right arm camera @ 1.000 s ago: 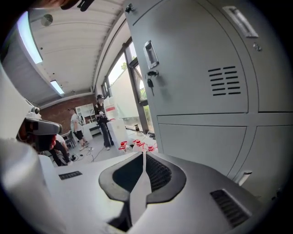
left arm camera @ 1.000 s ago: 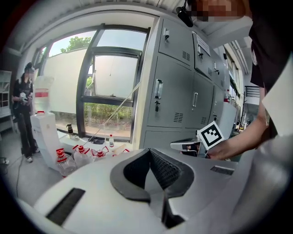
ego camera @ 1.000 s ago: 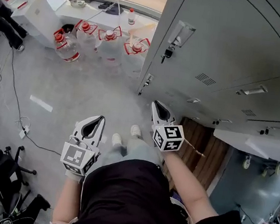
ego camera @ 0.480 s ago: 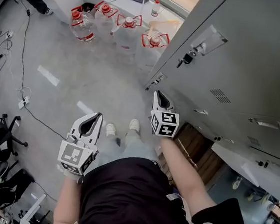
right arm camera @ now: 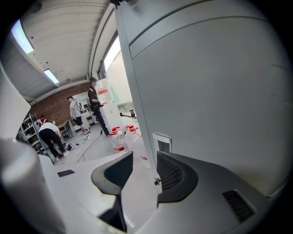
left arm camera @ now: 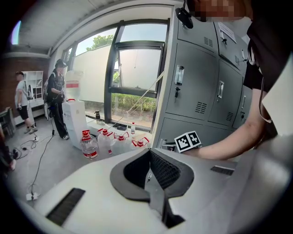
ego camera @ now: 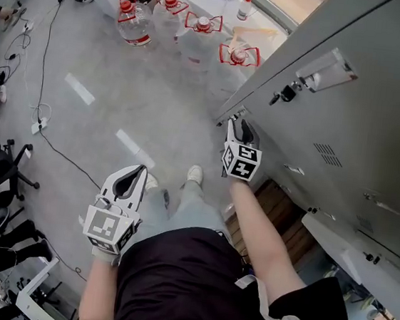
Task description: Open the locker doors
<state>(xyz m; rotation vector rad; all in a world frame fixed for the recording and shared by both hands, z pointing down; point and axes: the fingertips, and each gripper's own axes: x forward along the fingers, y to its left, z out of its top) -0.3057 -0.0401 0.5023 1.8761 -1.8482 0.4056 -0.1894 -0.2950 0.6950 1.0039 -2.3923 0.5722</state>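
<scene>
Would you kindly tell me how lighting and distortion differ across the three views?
Head view: even daylight, sharp, lockers leaning from the steep angle. Left gripper view: fisheye with dark corners, window bright. Right gripper view: the locker edge bows, ceiling lights glare.

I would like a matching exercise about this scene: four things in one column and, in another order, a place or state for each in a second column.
1. left gripper
2. right gripper
3. water bottles
4. key

a. red caps, standing on the floor
b. jaws apart, close to the lockers
c. hanging on a door of the lockers
d. jaws together, over the floor

Pairs: 1-d, 2-b, 3-a, 4-c.
The right gripper's jaws have just been opening; nothing is gripped between them.
</scene>
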